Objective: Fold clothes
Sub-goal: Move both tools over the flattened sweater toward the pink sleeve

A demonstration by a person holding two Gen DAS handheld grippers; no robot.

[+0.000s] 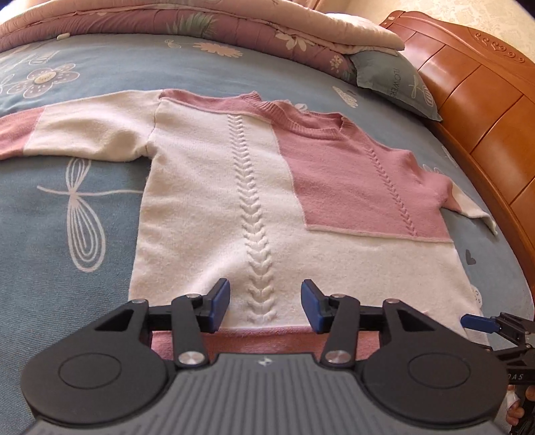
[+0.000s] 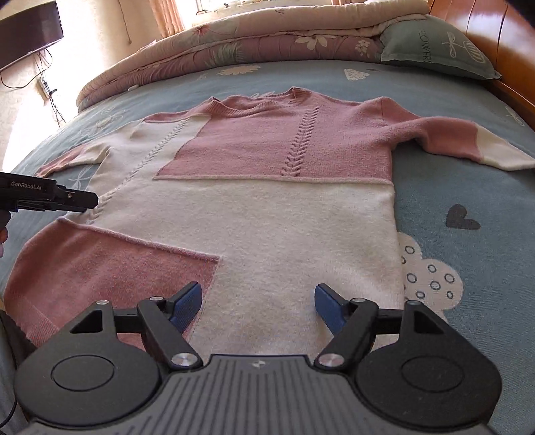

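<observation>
A pink and cream knit sweater (image 1: 214, 200) (image 2: 267, 217) lies flat and face up on the bed, both sleeves spread out to the sides, its hem nearest to me. My left gripper (image 1: 265, 306) hovers over the hem near the cable-knit stripe, jaws apart with nothing between its blue pads. My right gripper (image 2: 257, 306) hangs over the hem's right part, jaws wide and empty. In the right wrist view the left gripper (image 2: 77, 200) shows from the side at the left edge. In the left wrist view the right gripper's fingertips (image 1: 474, 323) show at the right edge.
The blue bedsheet (image 1: 67, 200) (image 2: 468, 187) carries white flower and dragonfly prints. A folded floral quilt (image 1: 200, 23) (image 2: 234, 47) lies along the far side, next to a grey-blue pillow (image 1: 394, 80) (image 2: 434, 47). A wooden headboard (image 1: 481, 110) bounds the right.
</observation>
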